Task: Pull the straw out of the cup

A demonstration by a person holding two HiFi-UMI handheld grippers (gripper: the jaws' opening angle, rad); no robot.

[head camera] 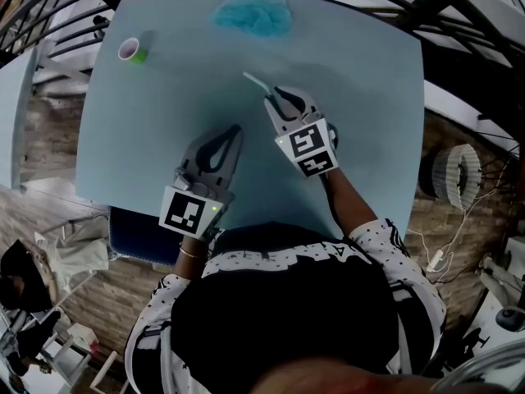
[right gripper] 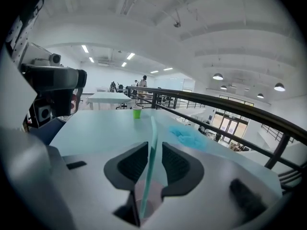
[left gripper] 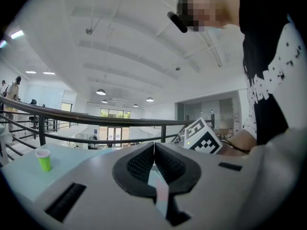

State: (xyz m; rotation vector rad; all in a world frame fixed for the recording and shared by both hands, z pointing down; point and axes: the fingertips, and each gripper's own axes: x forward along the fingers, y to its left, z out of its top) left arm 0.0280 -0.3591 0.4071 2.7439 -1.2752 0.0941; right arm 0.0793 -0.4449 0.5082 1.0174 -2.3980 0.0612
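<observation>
while the cup point(head camera: 127, 49) stands upright at the far left of the table point(head camera: 369, 97), the left gripper point(head camera: 236, 130) sits well right of it and nearer the person, jaws pressed together on nothing; further right of the cup, the right gripper point(head camera: 271, 97) clamps the straw point(head camera: 254, 82), well apart from the cup

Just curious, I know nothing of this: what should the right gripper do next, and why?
Probably lower the straw to the table and let go: the right gripper holds it well away from the cup.
</observation>
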